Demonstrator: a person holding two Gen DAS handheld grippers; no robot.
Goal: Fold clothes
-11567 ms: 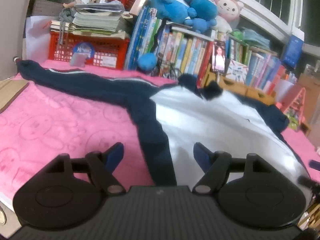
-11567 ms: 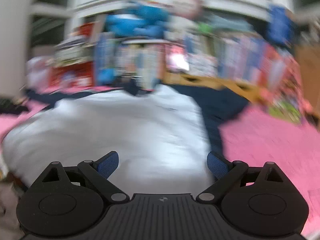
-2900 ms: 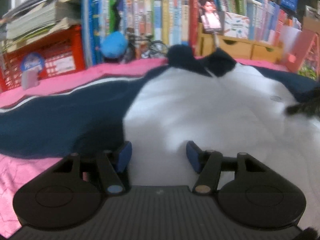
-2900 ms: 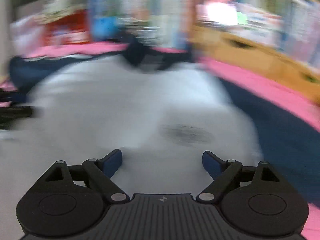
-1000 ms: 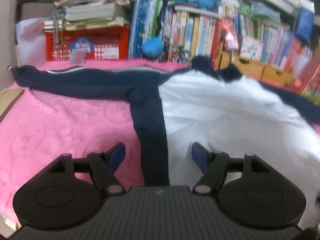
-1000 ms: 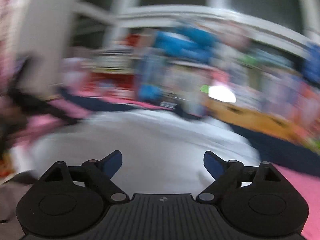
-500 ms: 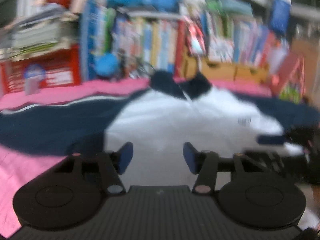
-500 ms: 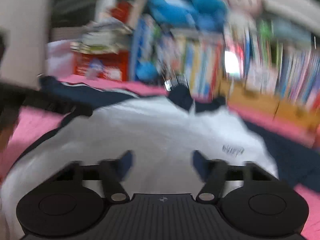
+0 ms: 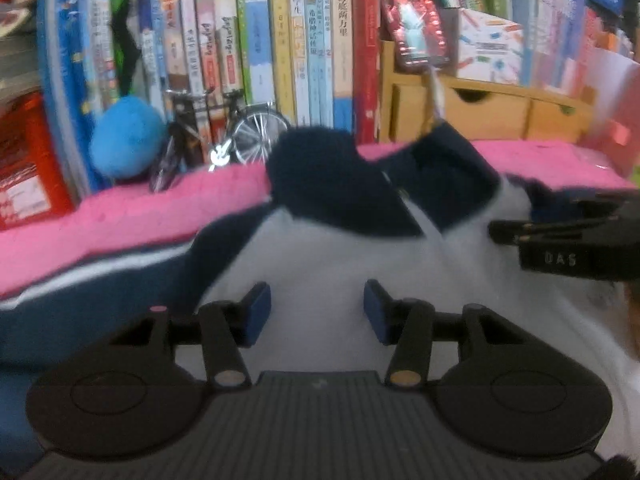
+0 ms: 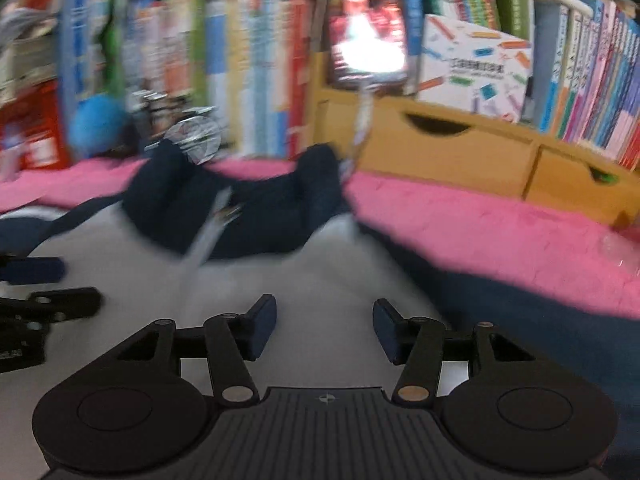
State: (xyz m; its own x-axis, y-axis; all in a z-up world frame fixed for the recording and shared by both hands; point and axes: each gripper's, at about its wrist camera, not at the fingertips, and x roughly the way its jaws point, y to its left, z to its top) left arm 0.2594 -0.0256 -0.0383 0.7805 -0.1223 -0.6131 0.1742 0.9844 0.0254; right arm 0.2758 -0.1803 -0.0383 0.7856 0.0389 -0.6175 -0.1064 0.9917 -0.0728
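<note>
- Now closer to the navy collar [image 9: 340,184] than half a second ago, with both views pushed forward toward the row of books [image 9: 256,40].
- Left gripper [image 9: 317,312]: low over the white chest of the jacket [image 9: 328,264], blue pads [image 9: 256,312] narrowly parted, nothing between them but cloth beneath; contact with the fabric unclear.
- Right gripper [image 10: 325,328]: over the white panel on the other side of the zipper [image 10: 208,236], pads [image 10: 384,328] likewise narrowly apart and gripping nothing.
- Jacket spread front-up on the pink blanket [image 10: 500,232], navy sleeve [image 9: 92,292] reaching left, collar toward the books.
- Right gripper's black body [image 9: 572,240] visible at the right edge of the left view, beside the collar.
- Behind the blanket: toy bicycle [image 9: 224,136], blue plush ball [image 9: 126,136], wooden drawers [image 10: 460,156].
</note>
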